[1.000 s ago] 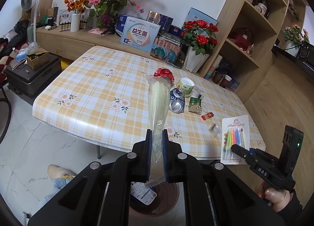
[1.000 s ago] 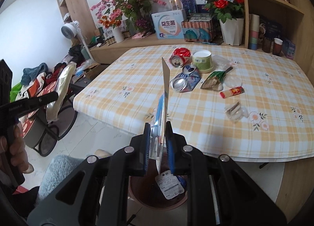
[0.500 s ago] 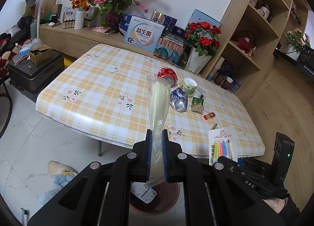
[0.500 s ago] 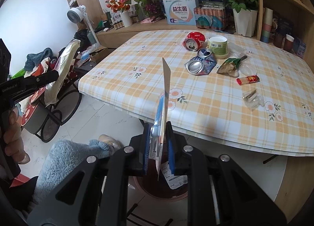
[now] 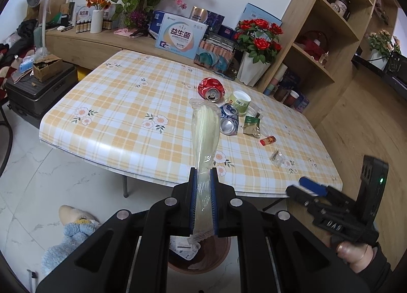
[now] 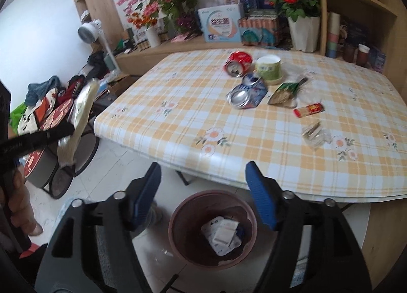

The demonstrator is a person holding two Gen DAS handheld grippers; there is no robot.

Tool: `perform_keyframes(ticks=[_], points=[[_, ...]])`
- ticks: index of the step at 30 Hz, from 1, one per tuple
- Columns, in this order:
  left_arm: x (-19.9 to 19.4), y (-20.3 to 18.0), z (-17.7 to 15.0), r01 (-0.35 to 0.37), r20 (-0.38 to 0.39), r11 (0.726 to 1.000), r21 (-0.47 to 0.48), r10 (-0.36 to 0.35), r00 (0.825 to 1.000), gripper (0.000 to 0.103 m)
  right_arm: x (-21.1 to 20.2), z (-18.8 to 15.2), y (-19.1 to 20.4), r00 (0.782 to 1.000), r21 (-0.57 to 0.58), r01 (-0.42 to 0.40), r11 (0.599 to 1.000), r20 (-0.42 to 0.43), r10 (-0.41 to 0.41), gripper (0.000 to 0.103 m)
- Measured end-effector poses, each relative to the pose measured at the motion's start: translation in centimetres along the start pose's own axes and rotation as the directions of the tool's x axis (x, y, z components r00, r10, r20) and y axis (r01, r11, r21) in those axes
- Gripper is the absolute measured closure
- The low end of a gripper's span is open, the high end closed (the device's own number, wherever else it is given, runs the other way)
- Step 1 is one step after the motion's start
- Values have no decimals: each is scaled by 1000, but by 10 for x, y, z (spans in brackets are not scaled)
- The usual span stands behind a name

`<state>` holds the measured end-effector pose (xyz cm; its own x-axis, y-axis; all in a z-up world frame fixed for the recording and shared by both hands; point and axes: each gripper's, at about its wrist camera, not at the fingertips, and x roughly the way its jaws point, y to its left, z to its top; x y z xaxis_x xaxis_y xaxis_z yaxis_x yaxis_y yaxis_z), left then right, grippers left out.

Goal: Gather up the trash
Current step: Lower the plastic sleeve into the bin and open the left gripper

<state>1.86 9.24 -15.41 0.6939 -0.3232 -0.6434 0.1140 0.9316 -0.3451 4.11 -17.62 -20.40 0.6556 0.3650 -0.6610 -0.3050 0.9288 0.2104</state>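
My left gripper [image 5: 202, 178] is shut on a long clear plastic wrapper [image 5: 205, 135] and holds it upright above the brown trash bin [image 5: 216, 254]. My right gripper [image 6: 203, 178] is open and empty above the same bin [image 6: 178, 219], where a candle card and other packaging [image 6: 225, 234] lie. On the checked table [image 6: 254, 140] lie a red can [image 6: 237, 62], a crushed blue can [image 6: 248, 93], a green cup [image 6: 268, 66], a green sachet [image 6: 283, 92], a red packet [image 6: 309, 110] and a clear wrapper [image 6: 314, 134].
A wooden shelf unit [image 5: 330, 38] stands right of the table. Flowers and boxes [image 5: 178, 33] line the back ledge. A suitcase [image 5: 38, 89] and bags stand on the floor at the left. A slipper [image 5: 73, 216] lies by the bin.
My right gripper has opened and let go of the candle card, which now lies in the bin. My left gripper still holds the plastic wrapper.
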Motion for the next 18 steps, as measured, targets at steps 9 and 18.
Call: perform_keyframes(ticks=[9, 18], points=[[11, -15, -7, 24, -39, 999, 36, -23, 999, 93, -28, 20, -25, 985, 55, 121, 991, 115, -126, 6], [33, -31, -17, 45, -108, 996, 82, -36, 993, 93, -37, 22, -48, 971, 80, 198, 977, 120, -207, 6]])
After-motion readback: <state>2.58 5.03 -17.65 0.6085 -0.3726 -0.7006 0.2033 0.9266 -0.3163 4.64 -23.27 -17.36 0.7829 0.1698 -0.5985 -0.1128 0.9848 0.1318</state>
